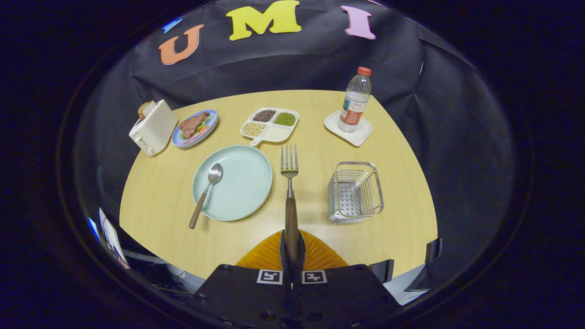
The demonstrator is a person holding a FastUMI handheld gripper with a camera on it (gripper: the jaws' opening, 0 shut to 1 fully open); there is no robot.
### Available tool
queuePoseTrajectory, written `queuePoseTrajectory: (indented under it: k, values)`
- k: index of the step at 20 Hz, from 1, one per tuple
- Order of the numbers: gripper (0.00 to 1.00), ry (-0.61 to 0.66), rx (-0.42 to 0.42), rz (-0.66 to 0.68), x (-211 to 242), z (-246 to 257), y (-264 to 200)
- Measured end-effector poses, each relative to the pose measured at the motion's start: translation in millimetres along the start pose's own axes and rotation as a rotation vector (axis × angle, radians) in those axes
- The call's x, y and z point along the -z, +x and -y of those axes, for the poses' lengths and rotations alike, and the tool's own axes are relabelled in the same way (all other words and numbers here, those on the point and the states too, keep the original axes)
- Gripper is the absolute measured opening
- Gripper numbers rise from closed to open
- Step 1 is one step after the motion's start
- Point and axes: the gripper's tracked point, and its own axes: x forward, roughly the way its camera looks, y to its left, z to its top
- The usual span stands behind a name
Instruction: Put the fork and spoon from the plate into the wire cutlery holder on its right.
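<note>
My gripper (291, 249) is shut on the wooden handle of the fork (289, 176), which points straight ahead with its tines up, held above the table between the plate and the holder. The pale green plate (242, 201) lies to the left of the fork. A spoon (206, 192) with a wooden handle rests on the plate's left side, its handle sticking out over the rim toward me. The wire cutlery holder (355, 192) stands to the right of the fork, open at the top and with nothing in it.
Beyond the plate sits a white divided dish (270, 125) of beans. Farther left are a blue plate of food (195, 128) and a white toaster (153, 128). A water bottle (355, 100) stands on a white coaster (348, 129) beyond the holder.
</note>
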Motion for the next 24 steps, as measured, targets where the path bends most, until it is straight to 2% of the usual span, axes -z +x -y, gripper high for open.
queuePoseTrajectory:
  k: [9,19,21,24]
  values:
    - [0.01,0.075,0.092,-0.027,18,83,-4]
    - [0.05,0.082,0.034,-0.026,21,82,-8]
    - [0.09,0.08,0.028,-0.002,16,79,-9]
    - [0.23,0.074,0.044,0.047,2,78,-11]
